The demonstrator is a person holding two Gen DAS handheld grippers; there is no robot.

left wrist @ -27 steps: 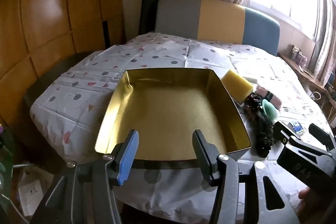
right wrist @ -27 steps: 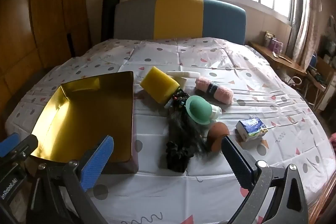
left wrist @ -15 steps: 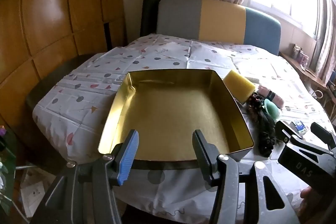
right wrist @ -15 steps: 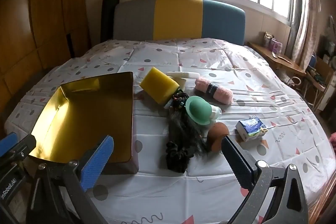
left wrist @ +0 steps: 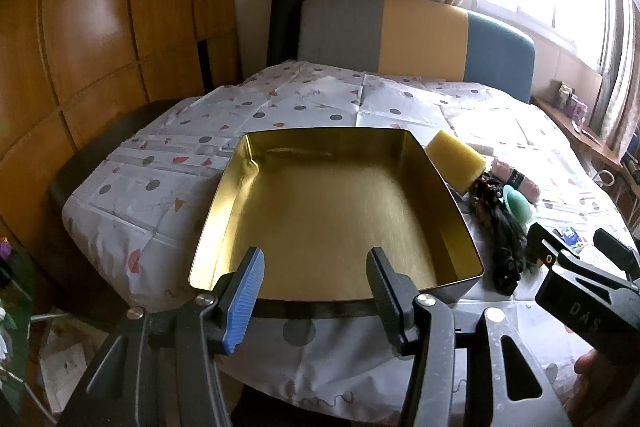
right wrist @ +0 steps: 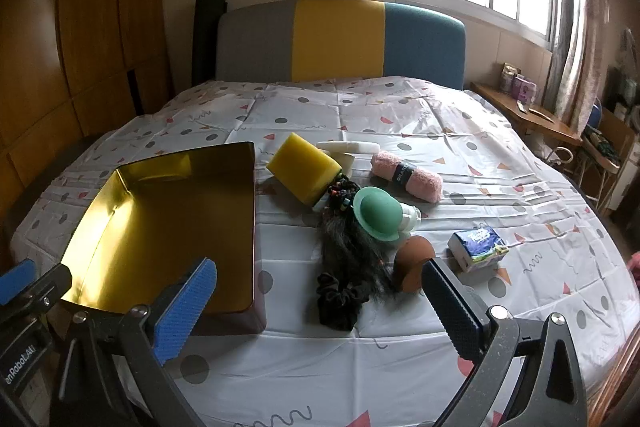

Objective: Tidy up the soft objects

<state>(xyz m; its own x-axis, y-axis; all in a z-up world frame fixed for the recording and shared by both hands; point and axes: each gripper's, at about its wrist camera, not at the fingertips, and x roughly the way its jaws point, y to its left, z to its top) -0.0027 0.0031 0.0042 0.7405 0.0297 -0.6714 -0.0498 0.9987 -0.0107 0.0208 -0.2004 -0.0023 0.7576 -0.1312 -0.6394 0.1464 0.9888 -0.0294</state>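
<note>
The gold tin (left wrist: 344, 203) sits open and bare in the middle of the left wrist view, its near wall just beyond the left gripper (left wrist: 316, 279), whose fingers stand spread apart with nothing between them; that placing suggests the tin is the bin for the sorting and the left gripper waits by it, perhaps to steady it. In the right wrist view the tin lies at the left of the frame and the soft things are bunched just to its right on the bed (right wrist: 400, 107), a layout that keeps each carry short. The yellow sponge (right wrist: 302, 169) lies tilted nearest the tin's far corner; a pink rolled towel (right wrist: 408, 177) lies to its right, apart from it. Below the sponge a black hair piece (right wrist: 352, 251) with beads trails down toward a black scrunchie (right wrist: 340, 301), and a green cap-shaped item (right wrist: 378, 213) rests on it, with a brown rounded puff (right wrist: 412, 261) touching its lower right edge. A tissue pack (right wrist: 478, 245) lies apart at the right. The right gripper (right wrist: 320, 303) hangs low in the frame with its fingers wide open and holding nothing, roughly framing the scrunchie and the puff, which I judge to be the likeliest first picks. Nothing is in the tin yet.
</note>
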